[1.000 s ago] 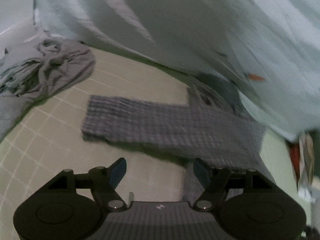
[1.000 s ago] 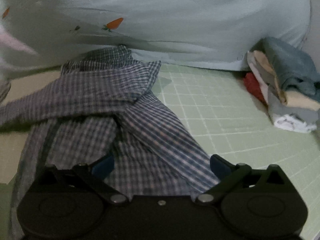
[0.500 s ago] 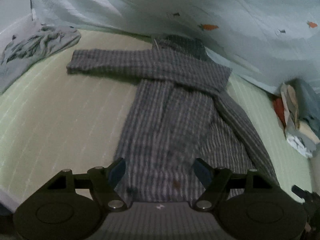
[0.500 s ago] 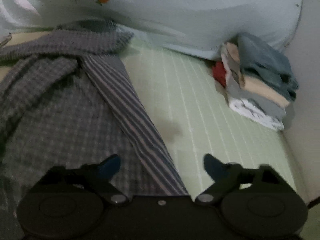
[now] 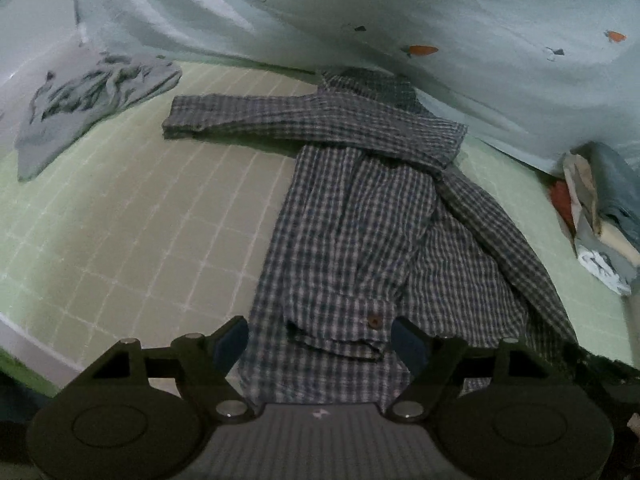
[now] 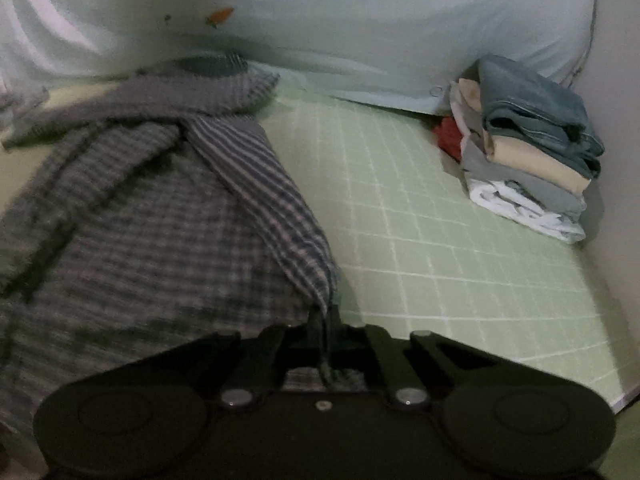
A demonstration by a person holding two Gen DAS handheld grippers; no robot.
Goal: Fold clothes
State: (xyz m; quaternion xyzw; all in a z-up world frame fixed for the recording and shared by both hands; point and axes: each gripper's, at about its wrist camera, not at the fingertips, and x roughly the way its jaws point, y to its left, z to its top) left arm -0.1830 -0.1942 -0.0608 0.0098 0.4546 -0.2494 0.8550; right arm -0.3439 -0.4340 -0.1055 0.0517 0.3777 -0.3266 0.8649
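The dark checked button-up shirt (image 5: 360, 216) lies on the pale green gridded mat (image 5: 120, 240). The left gripper (image 5: 320, 340) hangs spread above its hem. The right gripper (image 6: 322, 320) pinches what seems the sleeve's edge; bare mat lies rightward.
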